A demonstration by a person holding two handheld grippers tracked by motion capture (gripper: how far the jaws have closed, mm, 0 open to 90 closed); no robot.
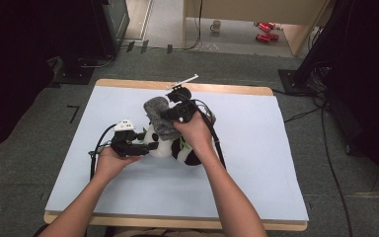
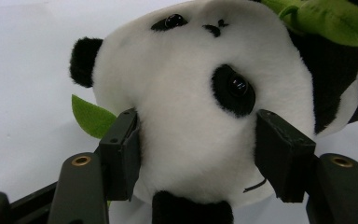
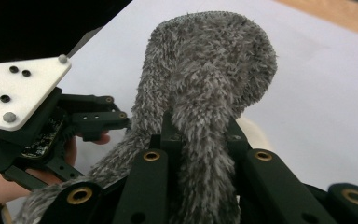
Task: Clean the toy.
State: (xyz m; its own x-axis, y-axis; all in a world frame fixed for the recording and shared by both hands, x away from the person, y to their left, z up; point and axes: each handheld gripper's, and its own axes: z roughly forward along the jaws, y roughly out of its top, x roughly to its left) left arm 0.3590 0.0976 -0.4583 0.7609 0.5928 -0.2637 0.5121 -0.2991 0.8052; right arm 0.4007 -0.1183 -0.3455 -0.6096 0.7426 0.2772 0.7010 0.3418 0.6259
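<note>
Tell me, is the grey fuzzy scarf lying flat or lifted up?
Lifted. The right claw is shut on the grey scarf, which arches in a loop above the blue table cover.

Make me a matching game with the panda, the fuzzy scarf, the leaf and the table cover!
Things:
1. panda's head
2. fuzzy scarf
3. leaf
4. table cover

Descriptions:
A. green, poking out beside the panda's head
B. pale blue, flat under everything
C. white, between the left gripper's fingers
D. grey, pinched in the right gripper

Pairs: 1-C, 2-D, 3-A, 4-B
</note>
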